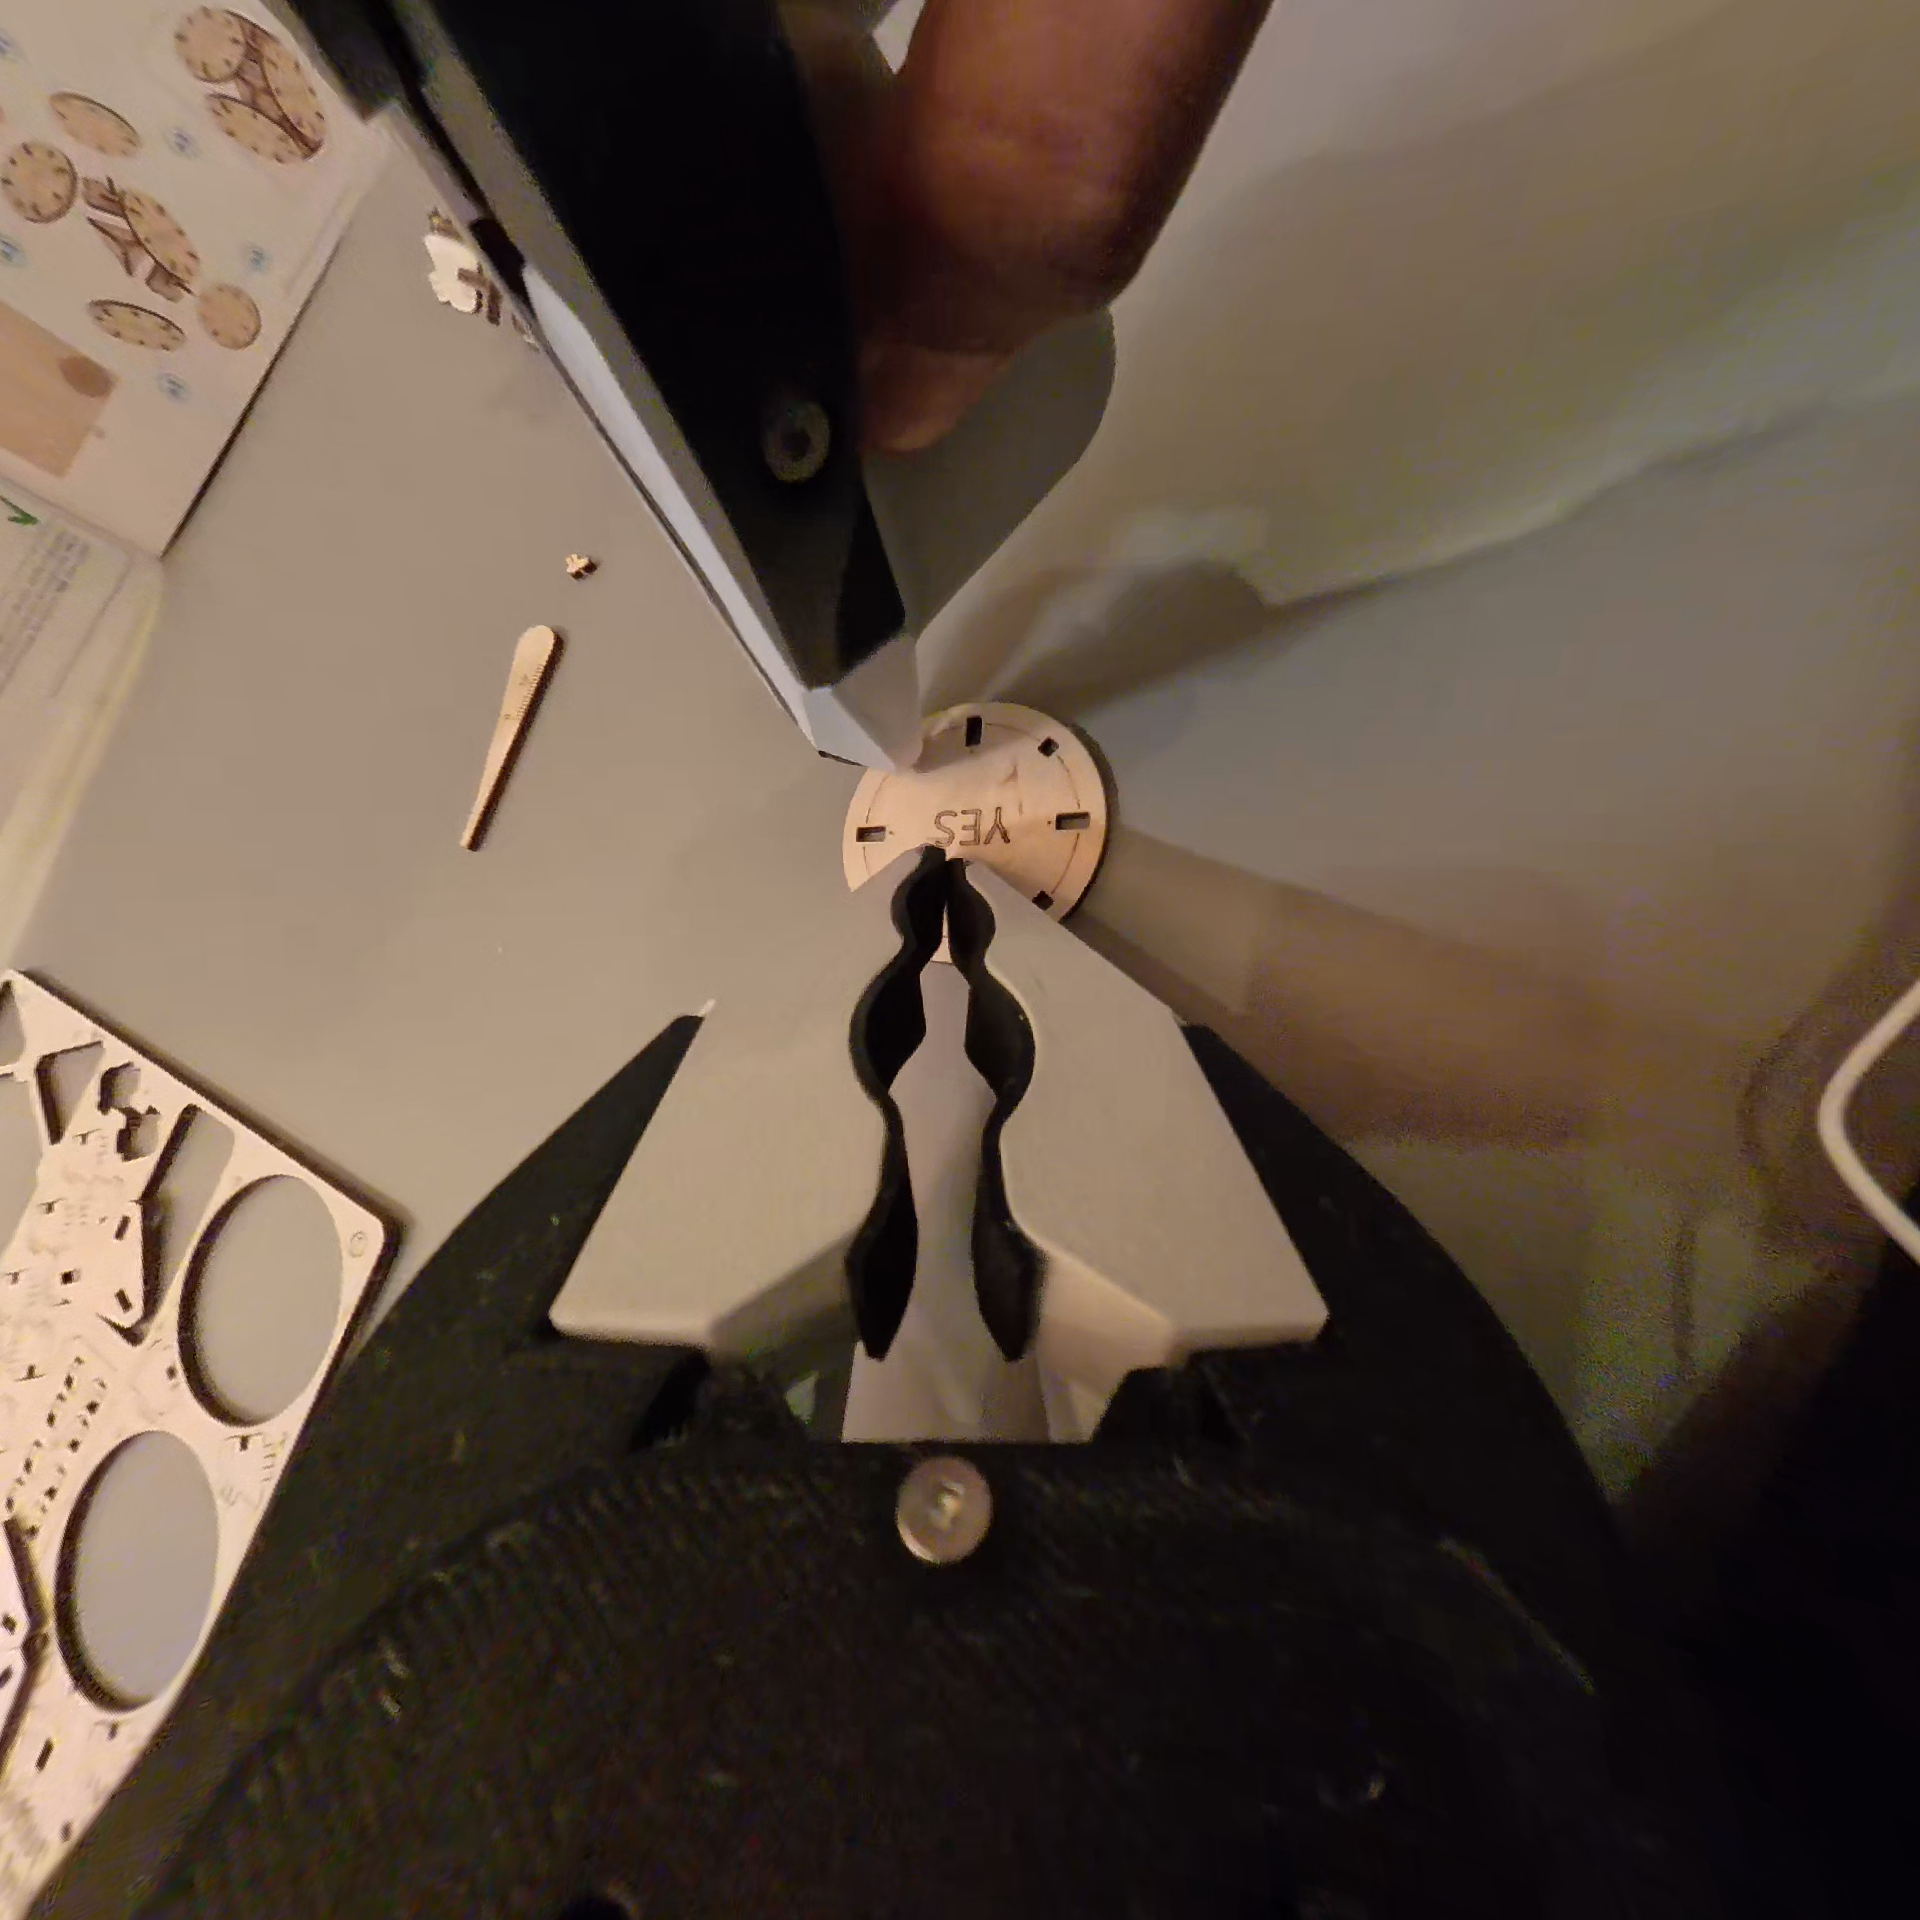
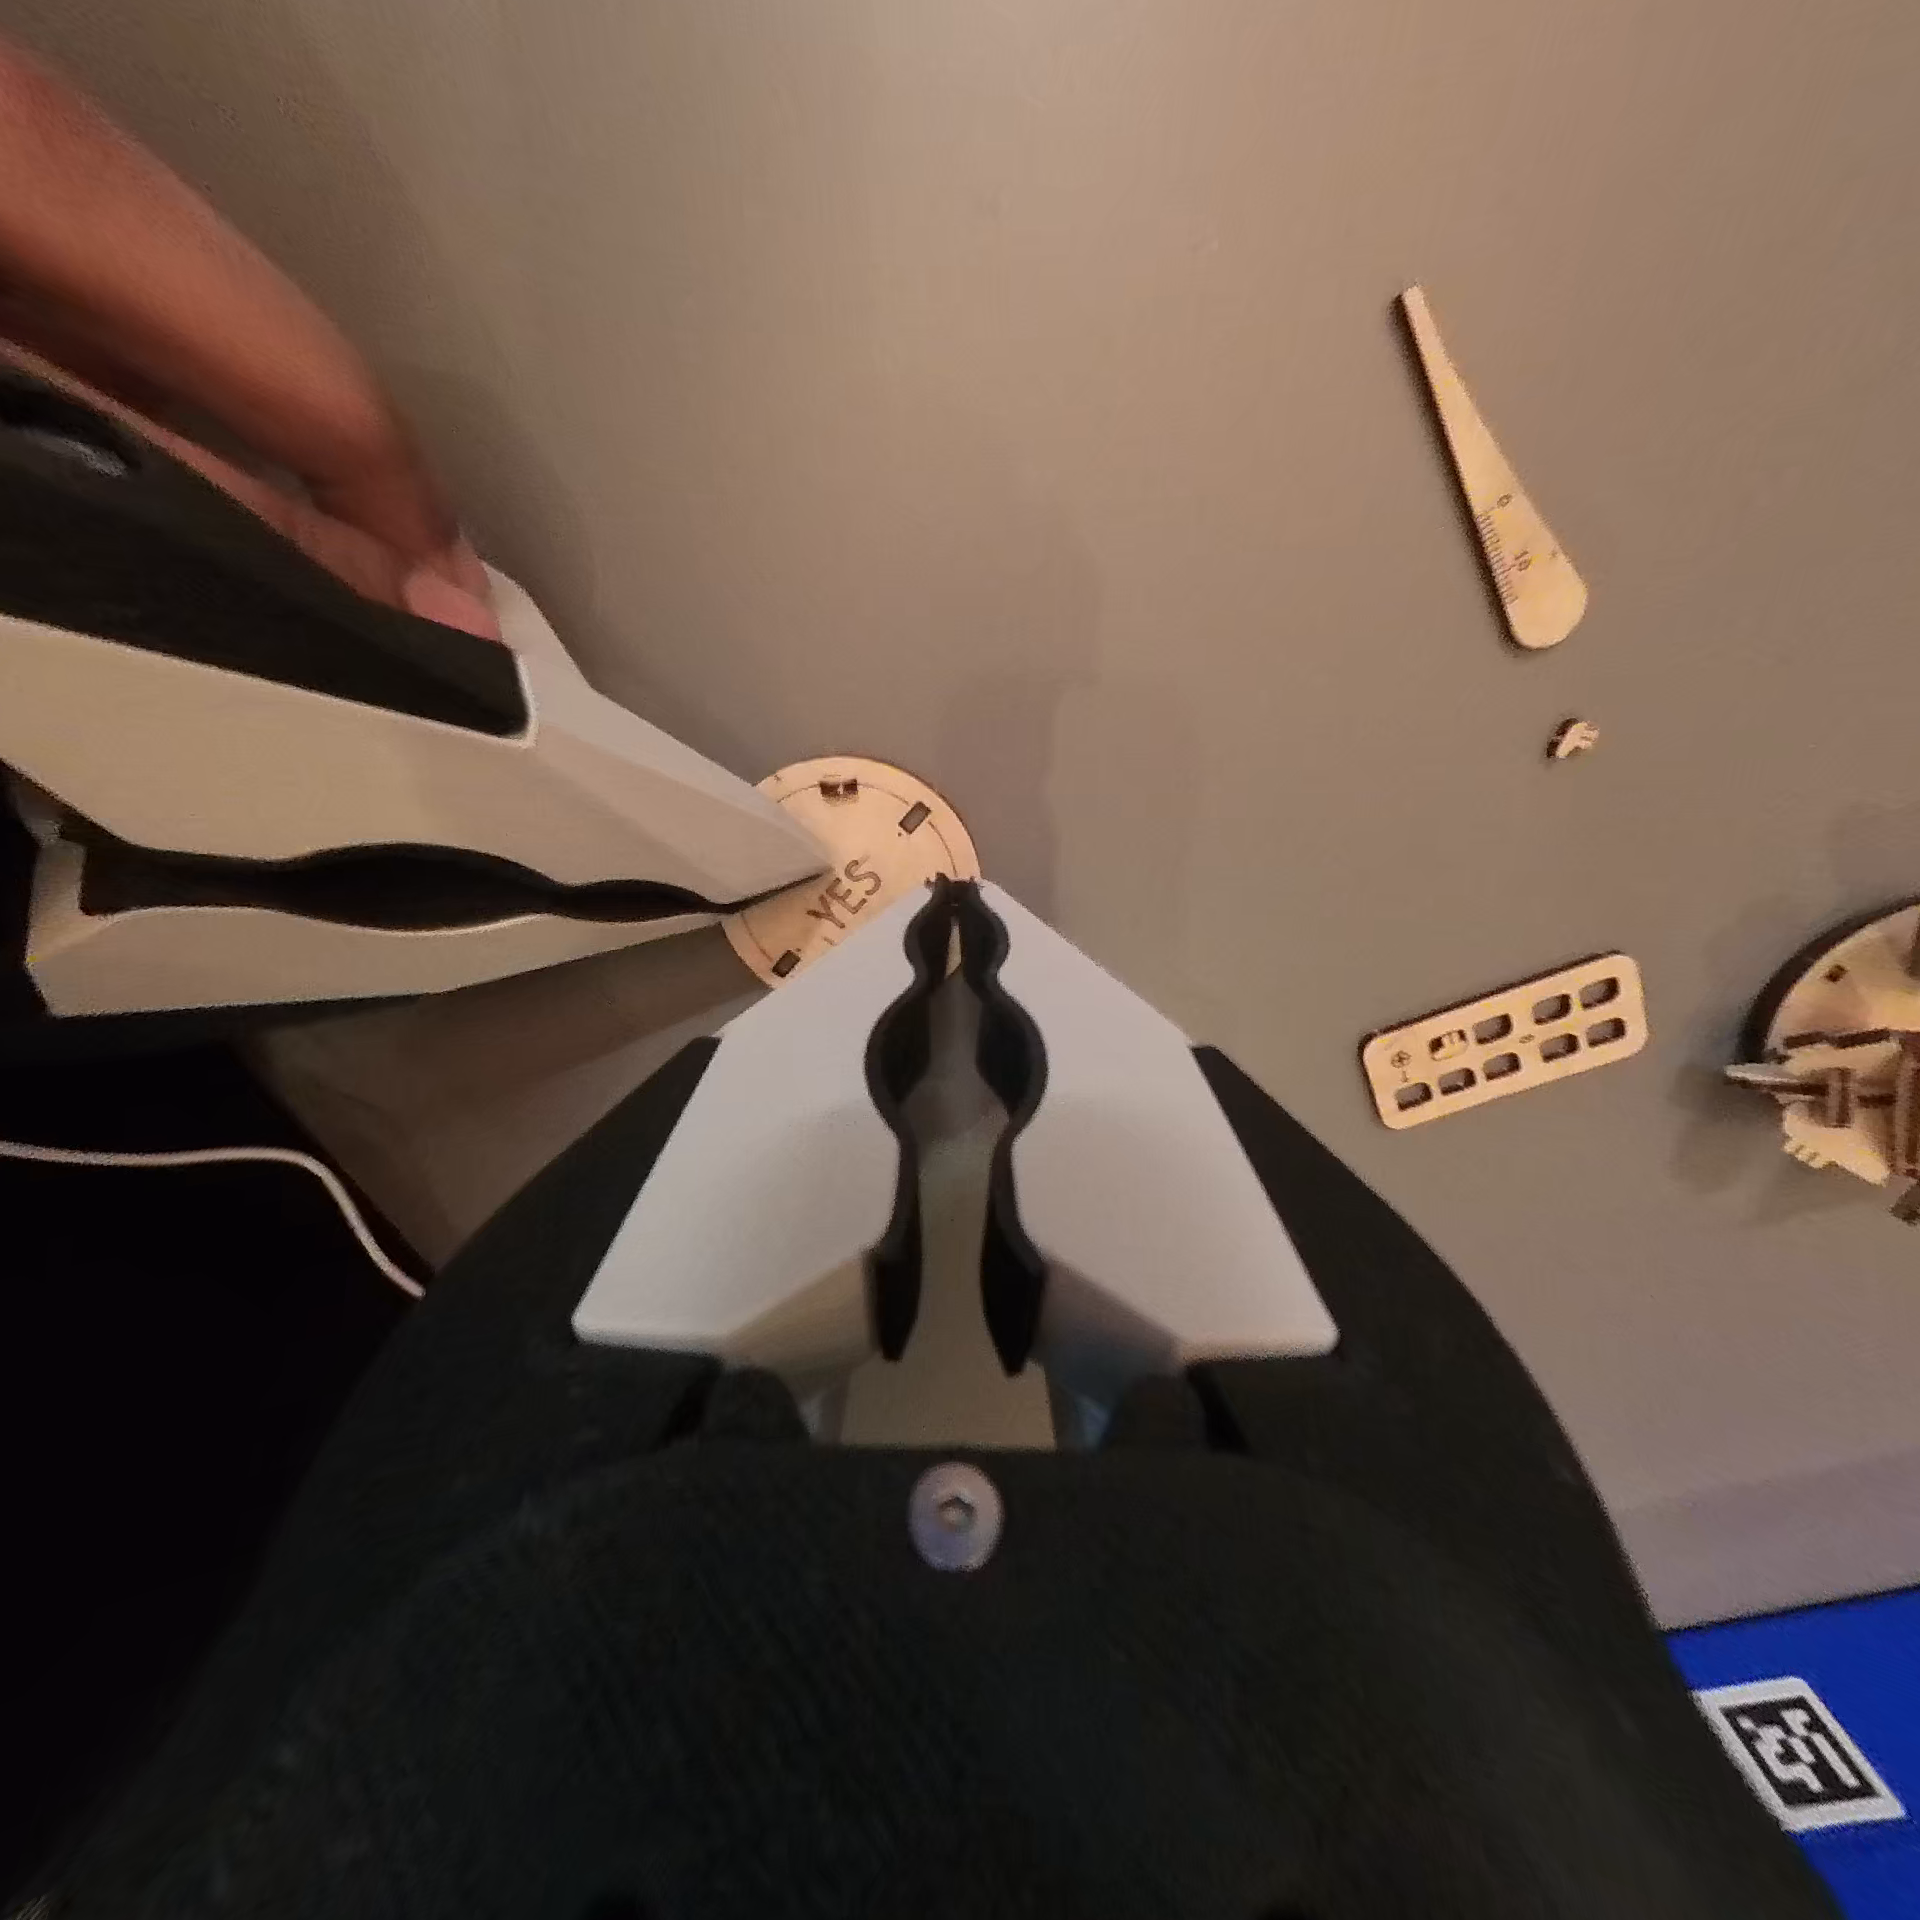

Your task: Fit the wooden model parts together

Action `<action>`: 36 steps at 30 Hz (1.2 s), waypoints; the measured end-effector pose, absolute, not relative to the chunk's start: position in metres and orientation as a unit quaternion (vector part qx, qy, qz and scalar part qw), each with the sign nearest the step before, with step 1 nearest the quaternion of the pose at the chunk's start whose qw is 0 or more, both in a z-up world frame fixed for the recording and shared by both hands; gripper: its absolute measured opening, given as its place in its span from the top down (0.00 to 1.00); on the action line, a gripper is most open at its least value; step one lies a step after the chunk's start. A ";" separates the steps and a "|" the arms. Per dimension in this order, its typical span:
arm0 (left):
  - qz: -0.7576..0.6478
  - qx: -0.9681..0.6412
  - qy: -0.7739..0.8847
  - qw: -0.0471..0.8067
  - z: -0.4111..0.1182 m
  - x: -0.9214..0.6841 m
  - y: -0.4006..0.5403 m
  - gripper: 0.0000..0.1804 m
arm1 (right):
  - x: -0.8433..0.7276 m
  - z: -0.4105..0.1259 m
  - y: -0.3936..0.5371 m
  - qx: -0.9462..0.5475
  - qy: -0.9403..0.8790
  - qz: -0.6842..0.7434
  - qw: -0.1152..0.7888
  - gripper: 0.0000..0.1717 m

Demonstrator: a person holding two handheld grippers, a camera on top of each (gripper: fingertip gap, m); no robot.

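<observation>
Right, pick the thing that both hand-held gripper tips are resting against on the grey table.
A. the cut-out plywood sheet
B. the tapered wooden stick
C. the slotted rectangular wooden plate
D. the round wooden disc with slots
D: the left hand-held gripper and the right hand-held gripper both meet the round wooden disc, tips closed.

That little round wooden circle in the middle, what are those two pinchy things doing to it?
A person is holding a gripper in each hand, and both have their fingers closed with the tips resting on the round wooden disc lying on the grey table. The left gripper touches near the middle, the right gripper touches its edge. Neither is lifting it. Nearby lie a tapered wooden stick, a small slotted wooden plate and a cut-out wooden sheet.
</observation>
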State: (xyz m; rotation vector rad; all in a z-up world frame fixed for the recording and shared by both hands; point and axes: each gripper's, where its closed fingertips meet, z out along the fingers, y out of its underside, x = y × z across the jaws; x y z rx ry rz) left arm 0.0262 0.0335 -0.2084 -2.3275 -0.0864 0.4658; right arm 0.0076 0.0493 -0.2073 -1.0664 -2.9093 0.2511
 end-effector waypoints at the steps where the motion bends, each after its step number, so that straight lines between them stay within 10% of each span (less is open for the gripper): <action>1: 0.177 -0.909 -0.036 0.375 -0.208 0.026 0.034 1.00 | 0.008 -0.207 0.049 -0.344 -0.936 0.075 0.015 1.00; 36: 0.175 -0.910 -0.036 0.375 -0.208 0.026 0.033 1.00 | 0.001 -0.189 0.046 -0.281 -0.949 0.128 0.061 1.00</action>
